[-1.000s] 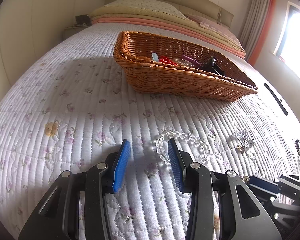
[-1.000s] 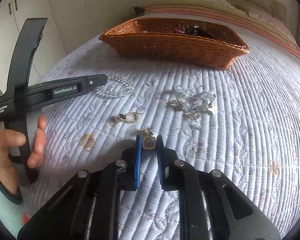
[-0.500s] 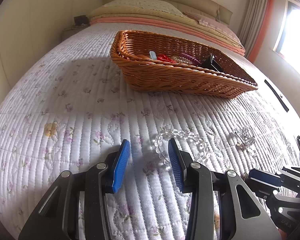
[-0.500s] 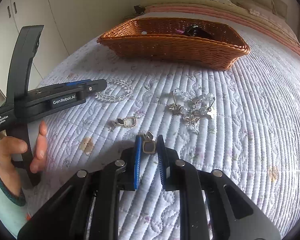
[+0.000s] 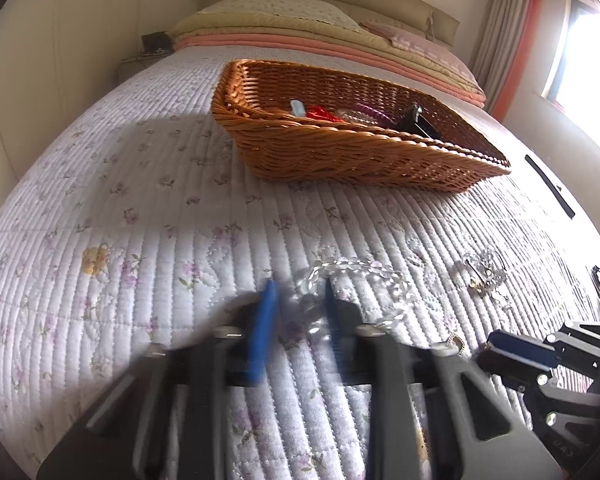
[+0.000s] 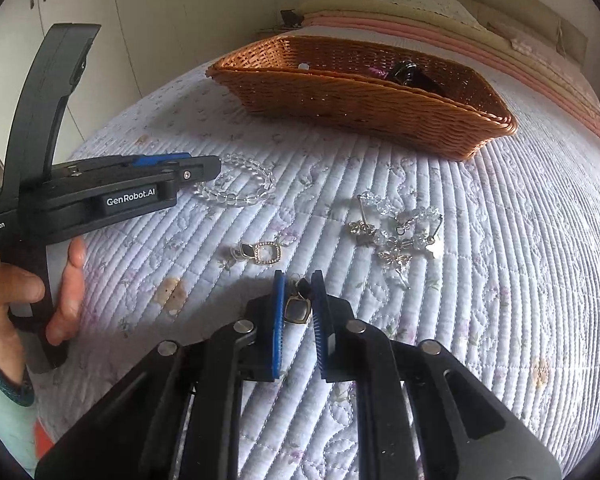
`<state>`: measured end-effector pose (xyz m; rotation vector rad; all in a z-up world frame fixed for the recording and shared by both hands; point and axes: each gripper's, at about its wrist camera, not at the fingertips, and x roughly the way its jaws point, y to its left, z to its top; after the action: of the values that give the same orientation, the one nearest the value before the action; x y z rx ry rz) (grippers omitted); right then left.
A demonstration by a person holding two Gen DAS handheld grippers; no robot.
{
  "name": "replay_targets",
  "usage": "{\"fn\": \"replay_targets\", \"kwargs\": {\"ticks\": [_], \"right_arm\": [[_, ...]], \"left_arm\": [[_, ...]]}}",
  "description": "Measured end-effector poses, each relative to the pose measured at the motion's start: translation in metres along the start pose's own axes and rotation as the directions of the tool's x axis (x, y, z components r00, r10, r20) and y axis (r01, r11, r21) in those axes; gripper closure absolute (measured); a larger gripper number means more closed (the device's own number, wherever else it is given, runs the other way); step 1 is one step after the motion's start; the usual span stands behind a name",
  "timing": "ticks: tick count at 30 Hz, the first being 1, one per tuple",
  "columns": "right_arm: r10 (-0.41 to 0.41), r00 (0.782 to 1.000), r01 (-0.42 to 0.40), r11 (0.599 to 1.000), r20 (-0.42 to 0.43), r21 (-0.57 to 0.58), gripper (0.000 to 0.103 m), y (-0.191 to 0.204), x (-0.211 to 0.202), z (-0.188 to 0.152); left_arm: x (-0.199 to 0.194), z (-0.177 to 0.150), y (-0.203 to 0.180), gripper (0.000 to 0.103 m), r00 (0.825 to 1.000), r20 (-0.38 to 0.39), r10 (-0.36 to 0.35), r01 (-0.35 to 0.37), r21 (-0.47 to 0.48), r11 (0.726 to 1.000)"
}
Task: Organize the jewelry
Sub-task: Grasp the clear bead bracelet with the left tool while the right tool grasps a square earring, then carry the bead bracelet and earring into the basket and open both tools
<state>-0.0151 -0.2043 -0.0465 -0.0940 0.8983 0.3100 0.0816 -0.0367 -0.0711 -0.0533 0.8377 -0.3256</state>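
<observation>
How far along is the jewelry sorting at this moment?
Partly done. The wicker basket already holds several pieces. The right gripper pinches a square earring; the left gripper straddles the clear bead bracelet. Another square earring and a crystal cluster remain on the quilt.

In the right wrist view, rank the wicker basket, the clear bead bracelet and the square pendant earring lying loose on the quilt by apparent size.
1. wicker basket, largest by far, though farthest.
2. clear bead bracelet.
3. square pendant earring, smallest, though nearest the camera.
</observation>
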Motion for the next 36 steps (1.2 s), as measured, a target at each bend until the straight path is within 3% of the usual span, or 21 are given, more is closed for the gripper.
{"fn": "replay_targets", "kwargs": {"ticks": [6,12,16,19,24,30,36], "right_arm": [[0.096,0.989,-0.107,0.990,0.111,0.092,0.093,-0.022,-0.023,-0.002],[0.171,0.961,-0.201,0.971,0.219,0.126,0.093,-0.035,-0.055,0.005],[0.157,0.949,-0.191,0.976,0.272,0.104,0.093,-0.032,-0.079,0.017],[0.139,0.939,-0.173,0.981,0.314,0.084,0.093,-0.032,-0.094,0.032],[0.112,0.925,-0.148,0.986,0.364,0.072,0.092,-0.040,-0.100,0.074],[0.121,0.937,-0.161,0.982,0.329,0.097,0.093,-0.062,-0.063,0.150],[0.137,0.973,-0.168,0.973,0.187,0.158,0.092,-0.082,0.006,0.196]], "left_arm": [[-0.011,-0.001,-0.003,0.097,0.999,0.048,-0.020,0.019,0.022,1.000],[-0.053,0.003,-0.008,0.097,0.974,0.164,-0.157,0.154,0.029,0.988],[-0.087,0.015,-0.017,0.097,0.945,0.235,-0.226,0.217,0.065,0.974],[-0.113,0.033,-0.025,0.097,0.924,0.298,-0.238,0.219,0.097,0.971],[-0.129,0.080,-0.041,0.097,0.907,0.362,-0.216,0.171,0.153,0.973],[-0.094,0.131,-0.041,0.097,0.919,0.366,-0.148,0.112,0.118,0.987],[-0.020,0.153,-0.013,0.097,0.957,0.272,-0.095,0.094,0.016,0.995]]}}
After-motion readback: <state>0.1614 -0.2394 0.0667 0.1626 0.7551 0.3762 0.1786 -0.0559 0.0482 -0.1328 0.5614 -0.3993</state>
